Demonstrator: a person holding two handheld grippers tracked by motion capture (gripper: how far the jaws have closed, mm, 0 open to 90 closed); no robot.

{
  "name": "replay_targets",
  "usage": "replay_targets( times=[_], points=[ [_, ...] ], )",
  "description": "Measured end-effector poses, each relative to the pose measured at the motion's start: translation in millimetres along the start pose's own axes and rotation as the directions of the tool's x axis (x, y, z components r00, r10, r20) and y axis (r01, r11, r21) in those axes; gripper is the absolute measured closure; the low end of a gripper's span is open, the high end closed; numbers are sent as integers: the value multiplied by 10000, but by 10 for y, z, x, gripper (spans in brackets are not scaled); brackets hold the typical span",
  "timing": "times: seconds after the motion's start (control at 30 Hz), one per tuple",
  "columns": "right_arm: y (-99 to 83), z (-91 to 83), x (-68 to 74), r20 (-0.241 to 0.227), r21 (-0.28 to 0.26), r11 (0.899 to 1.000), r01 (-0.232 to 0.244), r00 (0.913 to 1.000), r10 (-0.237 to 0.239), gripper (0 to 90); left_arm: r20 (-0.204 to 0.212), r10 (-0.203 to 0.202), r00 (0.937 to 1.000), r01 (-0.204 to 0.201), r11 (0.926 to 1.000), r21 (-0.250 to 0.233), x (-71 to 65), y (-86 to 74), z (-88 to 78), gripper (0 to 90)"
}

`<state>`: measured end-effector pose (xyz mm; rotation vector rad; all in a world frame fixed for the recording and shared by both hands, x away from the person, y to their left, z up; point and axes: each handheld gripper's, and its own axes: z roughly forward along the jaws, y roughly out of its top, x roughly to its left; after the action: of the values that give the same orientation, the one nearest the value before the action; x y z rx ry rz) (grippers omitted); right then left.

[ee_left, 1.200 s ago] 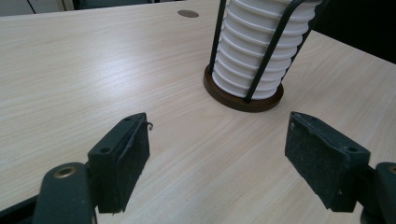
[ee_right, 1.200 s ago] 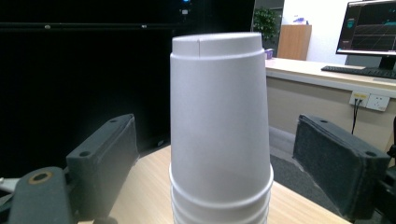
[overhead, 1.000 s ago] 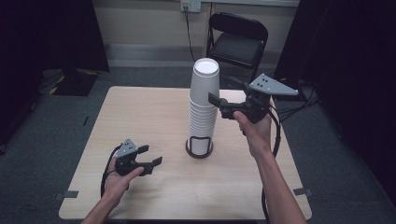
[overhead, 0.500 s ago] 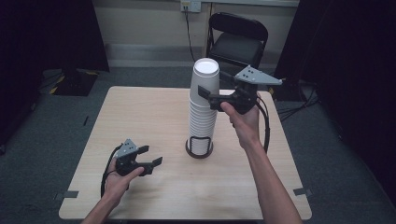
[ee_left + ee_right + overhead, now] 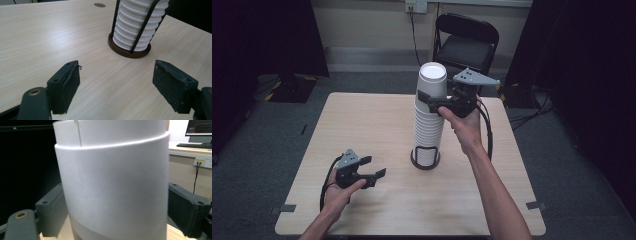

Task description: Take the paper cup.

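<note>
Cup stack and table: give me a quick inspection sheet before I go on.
Surface: table, pale wood, bare.
Job's things: cup stack upright in a wire holder on a round brown base.
Clutter: nothing seen.
Grippers: right tongs straddle the top cups, contact unclear; left tongs open, low above the table, apart from the stack.
Cables: one trails from each gripper; wall cable behind.
Surroundings: folding chair, dark curtains, grey floor.

1. The right tool now sits further left, up against the top of the cup stack.
2. Its jaws now straddle the stack's upper cups, one on each side.
</note>
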<state>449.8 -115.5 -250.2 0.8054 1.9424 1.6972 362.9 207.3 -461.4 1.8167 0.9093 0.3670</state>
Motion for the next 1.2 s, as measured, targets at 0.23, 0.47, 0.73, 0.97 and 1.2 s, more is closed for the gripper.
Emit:
replay_targets(
  times=[0.23, 0.47, 0.73, 0.97, 1.2],
  points=[
    [-27, 38, 5, 133, 147, 9997, 172, 9998, -174, 136, 3, -24, 10000, 24, 10000, 7, 2, -3, 0, 219],
    [2, 34, 2, 176, 89, 9997, 213, 9996, -215, 149, 11, -19, 10000, 19, 10000, 12, 1, -3, 4, 219],
    [77, 27, 29, 154, -82, 9996, 254, 9996, -253, 153, -6, 15, 10000, -14, 10000, 23, -2, -3, 5, 219],
    [131, 5, 49, 296, -449, 9985, 326, 9991, -313, 156, 282, -15, 9996, 9, 9998, 196, -11, 0, 25, 215],
    [214, -19, 46, 294, -693, 9971, 307, 9992, -287, 158, 354, -44, 9994, 38, 9998, 188, -15, 0, 30, 195]
  ],
)
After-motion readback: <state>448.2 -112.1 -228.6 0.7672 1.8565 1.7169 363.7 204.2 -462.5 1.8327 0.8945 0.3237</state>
